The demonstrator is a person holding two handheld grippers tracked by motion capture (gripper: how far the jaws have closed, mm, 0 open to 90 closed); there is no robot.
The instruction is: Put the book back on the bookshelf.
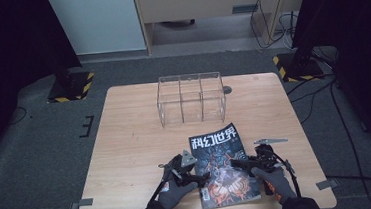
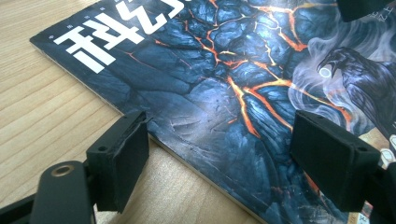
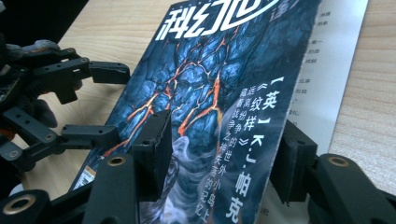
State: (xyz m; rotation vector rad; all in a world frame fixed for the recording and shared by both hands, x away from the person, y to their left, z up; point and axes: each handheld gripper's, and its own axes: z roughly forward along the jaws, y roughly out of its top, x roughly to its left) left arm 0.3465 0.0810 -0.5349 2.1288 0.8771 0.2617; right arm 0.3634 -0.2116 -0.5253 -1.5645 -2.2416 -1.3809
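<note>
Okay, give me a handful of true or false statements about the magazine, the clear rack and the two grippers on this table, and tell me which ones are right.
1. The magazine lies at the table's near edge. True.
2. The clear rack holds several books. False: its compartments look empty.
3. The right gripper has the cover's edge between its open jaws, lifted off the page beneath. True.
4. The left gripper is shut on the spine. False: its jaws stand open at the magazine's edge.

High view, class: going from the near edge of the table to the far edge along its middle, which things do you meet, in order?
Magazine → clear divided rack → small dark disc by the table's far edge.
</note>
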